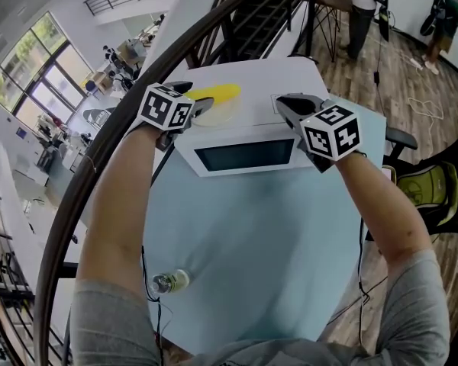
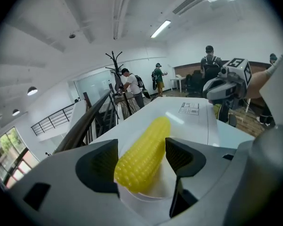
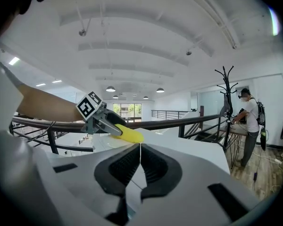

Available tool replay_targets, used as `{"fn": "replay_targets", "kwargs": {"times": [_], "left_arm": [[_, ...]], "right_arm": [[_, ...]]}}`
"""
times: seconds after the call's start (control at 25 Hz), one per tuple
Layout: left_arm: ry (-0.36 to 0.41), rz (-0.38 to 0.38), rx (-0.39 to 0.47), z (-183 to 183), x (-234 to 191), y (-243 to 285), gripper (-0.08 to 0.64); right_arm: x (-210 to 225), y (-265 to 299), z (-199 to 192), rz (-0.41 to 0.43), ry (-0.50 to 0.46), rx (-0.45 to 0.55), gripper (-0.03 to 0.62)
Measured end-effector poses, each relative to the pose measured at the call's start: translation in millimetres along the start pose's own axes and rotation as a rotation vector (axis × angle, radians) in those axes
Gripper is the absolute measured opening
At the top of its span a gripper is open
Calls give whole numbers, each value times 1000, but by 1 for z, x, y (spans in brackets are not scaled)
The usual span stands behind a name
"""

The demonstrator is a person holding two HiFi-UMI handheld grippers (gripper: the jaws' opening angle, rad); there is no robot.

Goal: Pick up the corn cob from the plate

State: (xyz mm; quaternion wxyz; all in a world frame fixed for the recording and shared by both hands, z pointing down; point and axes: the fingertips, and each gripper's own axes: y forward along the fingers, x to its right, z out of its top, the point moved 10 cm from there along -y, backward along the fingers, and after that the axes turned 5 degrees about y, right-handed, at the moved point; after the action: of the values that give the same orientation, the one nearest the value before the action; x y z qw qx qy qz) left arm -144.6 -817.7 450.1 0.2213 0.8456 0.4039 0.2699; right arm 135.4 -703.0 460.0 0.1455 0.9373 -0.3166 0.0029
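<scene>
- Left gripper (image 2: 141, 145): jaws wide apart and straddling the corn cob (image 2: 144, 159). The near end of the cob sits between the two pads. I see no clamping yet.
- Corn cob: yellow, lying lengthwise along the gripper's line, pointing away toward the upper middle of the left gripper view. It rests on a white plate (image 2: 146, 199).
- Plate: sits on top of a white box with a dark window (image 1: 244, 157), left of centre in the head view. The box stands on the pale blue tabletop (image 1: 244, 235).
- Right gripper (image 3: 140, 147): jaws together with nothing between them, hovering over the right side of the box top, well apart from the cob.
- Step in hand, as I judge it: approach done, grasp about to be made.
- Next move calls for closing the left jaws squarely on the cob's thick near end, then lifting straight up.
- Risk: the cob is round and may roll on the plate or slip out forward.
</scene>
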Motion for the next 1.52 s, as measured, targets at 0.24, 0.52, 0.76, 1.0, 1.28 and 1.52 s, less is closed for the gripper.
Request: {"fn": "replay_targets", "kwargs": {"times": [0.24,0.52,0.76,1.0,1.28,1.52], "left_arm": [[210,1,-115,9,9,7,316],[442,-2,-234,20,12,13,344],[605,-114,-411,37,12,29,342],[467,-195,-472,37,12,36,259],[407,-116,-425,35,17,31,255],[345,-73,-320,45,27,21,249]], "right_arm": [[0,-1,-4,7,-11,-8,11],[0,0,-5,11,-47,-33,11],[-2,-1,-2,18,-69,-49,11],[-1,-1,-5,32,-73,-55,11],[-6,-11,-1,22,-64,-44,11],[-7,-27,7,-9,-27,-30,11]]}}
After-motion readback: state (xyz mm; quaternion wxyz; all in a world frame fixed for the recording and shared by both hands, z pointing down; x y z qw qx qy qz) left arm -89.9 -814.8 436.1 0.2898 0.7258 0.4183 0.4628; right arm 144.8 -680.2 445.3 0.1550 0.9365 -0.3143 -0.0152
